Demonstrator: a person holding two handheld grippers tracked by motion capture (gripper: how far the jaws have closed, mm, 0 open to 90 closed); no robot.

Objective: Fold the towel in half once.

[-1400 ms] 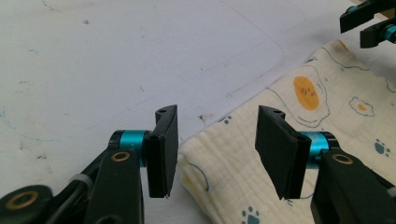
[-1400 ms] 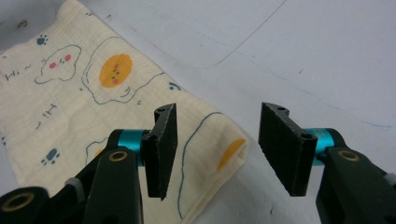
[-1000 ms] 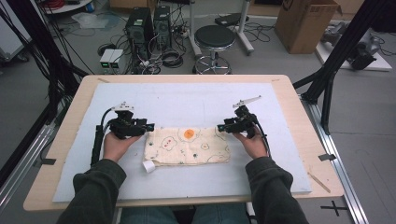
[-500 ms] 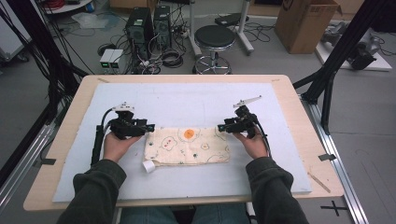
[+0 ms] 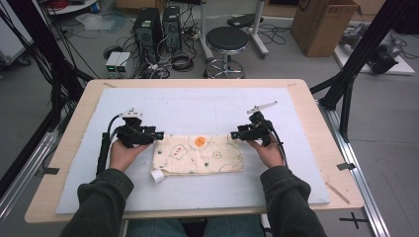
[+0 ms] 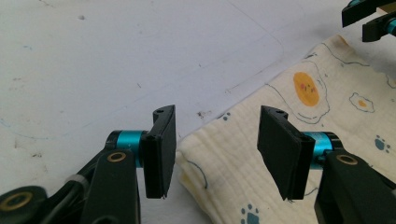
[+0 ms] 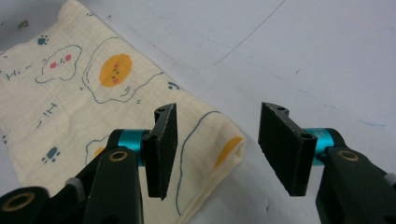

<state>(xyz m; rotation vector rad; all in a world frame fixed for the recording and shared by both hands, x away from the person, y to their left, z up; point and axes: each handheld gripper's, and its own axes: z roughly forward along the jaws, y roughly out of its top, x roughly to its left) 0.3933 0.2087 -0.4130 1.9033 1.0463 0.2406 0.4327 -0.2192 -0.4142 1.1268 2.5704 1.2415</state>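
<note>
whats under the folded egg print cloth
The cloth lies flat on the pale blue mat, which shows all round it. Whatever sits beneath or between its folded layers is covered.

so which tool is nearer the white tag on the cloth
Left. The left tool hovers by the cloth's left end, just above the white tag; the right tool is at the far end.

Cloth (image 5: 198,153) showing cream with fried-egg prints, orange yolks, teal paw prints, thin dark outlines; white tag (image 5: 157,176) sticking out at its corner. Mat (image 5: 197,106) looking pale blue-white, table (image 5: 306,98) light wood. Both grippers (image 6: 212,140) (image 7: 212,140) showing black jaws, teal collars, brass screws. Sleeves (image 5: 99,202) reading dark green.
</note>
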